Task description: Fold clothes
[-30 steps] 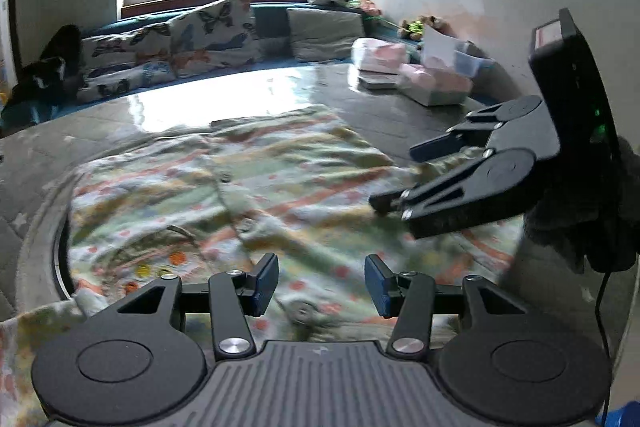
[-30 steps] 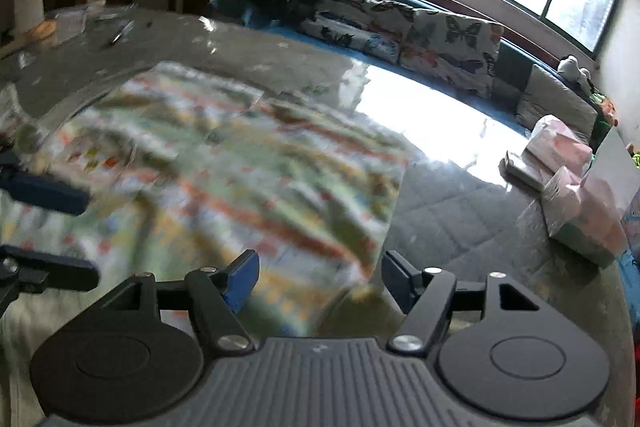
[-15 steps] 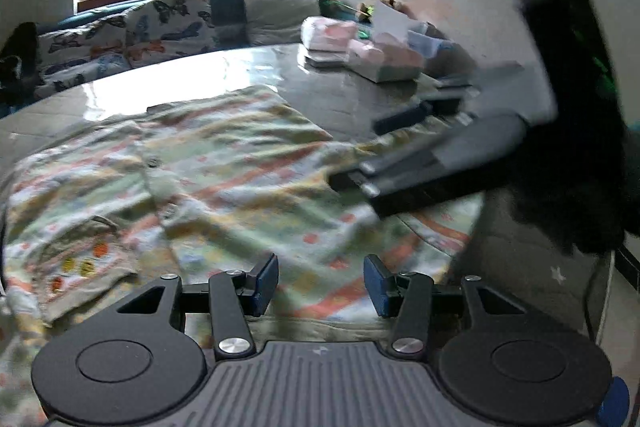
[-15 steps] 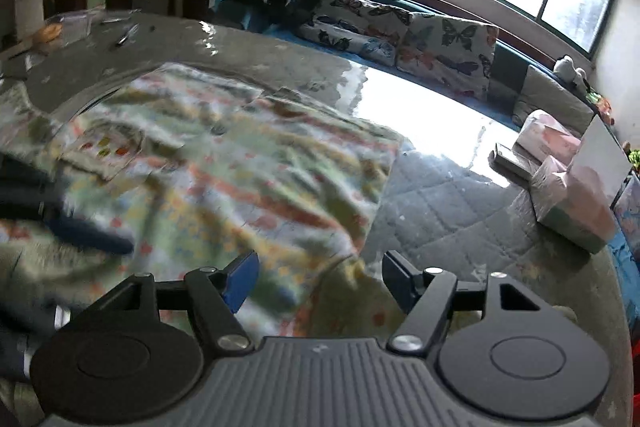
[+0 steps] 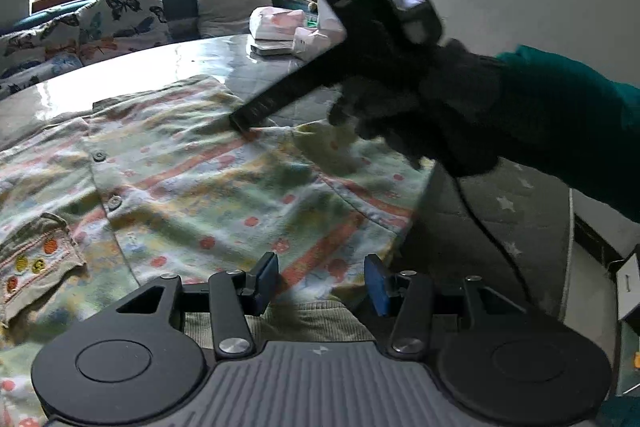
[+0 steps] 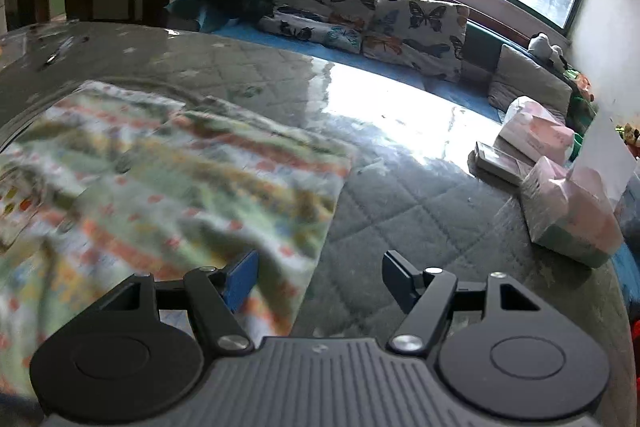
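1. Pastel striped and dotted button-front garment (image 5: 224,183) lies spread flat on the grey quilted table cover (image 6: 400,195), its button placket running from the near left toward the far edge, so its long axis goes roughly away from the left wrist camera.
2. A small embroidered chest pocket (image 5: 36,263) sits on the garment to the left of the placket; two round buttons (image 5: 99,157) show along the placket.
3. The ribbed hem of the garment lies just under the left gripper (image 5: 322,281), at the garment's near edge.
4. The left gripper's blue-padded fingers (image 5: 267,277) stand apart with a moderate gap, holding nothing, hovering above the hem.
5. The right gripper (image 6: 320,277) is over the garment's right edge; its fingers are spread wide and empty, the left finger above cloth, the right one above bare table cover.
6. In the left wrist view the right gripper's tip touches or nearly touches the garment near its far right corner, where a fold of cloth is bunched; motion blur hides the exact contact.
7. Beyond the garment's far right corner, pink-and-white wrapped tissue packs (image 6: 568,211) rest on the table cover, well apart from the cloth.
8. Butterfly-print cushions (image 6: 412,23) line a bench behind the table, beyond the garment's far edge.
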